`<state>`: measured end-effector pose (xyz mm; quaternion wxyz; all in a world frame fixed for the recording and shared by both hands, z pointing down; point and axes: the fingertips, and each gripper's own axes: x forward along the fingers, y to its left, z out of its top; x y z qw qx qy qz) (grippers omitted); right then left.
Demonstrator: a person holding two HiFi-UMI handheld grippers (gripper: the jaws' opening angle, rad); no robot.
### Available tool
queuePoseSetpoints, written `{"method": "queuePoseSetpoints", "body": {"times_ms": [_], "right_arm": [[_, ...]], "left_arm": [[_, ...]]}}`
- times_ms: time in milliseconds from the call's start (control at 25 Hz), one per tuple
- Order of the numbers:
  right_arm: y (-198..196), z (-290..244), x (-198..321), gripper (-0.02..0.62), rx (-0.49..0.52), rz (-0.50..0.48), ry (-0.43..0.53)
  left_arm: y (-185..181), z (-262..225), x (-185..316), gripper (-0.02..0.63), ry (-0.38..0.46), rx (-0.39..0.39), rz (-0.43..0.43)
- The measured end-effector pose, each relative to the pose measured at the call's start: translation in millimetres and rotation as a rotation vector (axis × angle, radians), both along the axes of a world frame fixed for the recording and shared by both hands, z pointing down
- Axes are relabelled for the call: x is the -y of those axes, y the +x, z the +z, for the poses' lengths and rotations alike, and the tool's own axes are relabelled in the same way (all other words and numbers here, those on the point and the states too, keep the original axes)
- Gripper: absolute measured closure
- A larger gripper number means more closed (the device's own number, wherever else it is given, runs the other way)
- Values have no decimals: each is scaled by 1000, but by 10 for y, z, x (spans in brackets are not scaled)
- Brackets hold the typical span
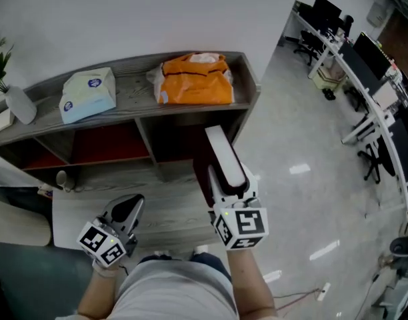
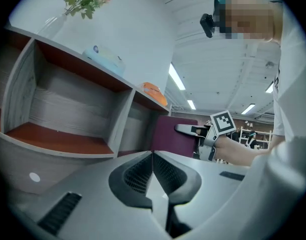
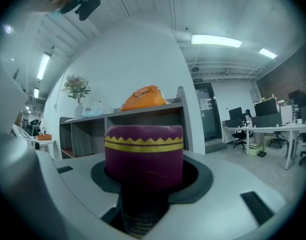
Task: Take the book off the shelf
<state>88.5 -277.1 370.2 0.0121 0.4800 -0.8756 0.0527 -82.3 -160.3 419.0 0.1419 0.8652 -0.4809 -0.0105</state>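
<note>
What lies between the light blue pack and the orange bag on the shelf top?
Nothing. In the head view, the stretch of grey shelf top between the light blue pack and the orange bag is bare.

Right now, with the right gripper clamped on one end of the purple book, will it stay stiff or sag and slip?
Probably stiff: the purple book looks thick and sticks straight out of the right gripper without sagging. Held by one end, its weight may make it pivot downward. The cover looks smooth, so some slipping is possible.
</note>
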Motion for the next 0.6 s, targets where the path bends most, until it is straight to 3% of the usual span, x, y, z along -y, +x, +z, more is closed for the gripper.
{"method": "queuePoseSetpoints", "body": {"times_ms": [600], "right_arm": [[682, 598, -627, 382, -24, 161, -116]], "left_arm": [[910, 35, 269, 589, 5, 4, 276]]}}
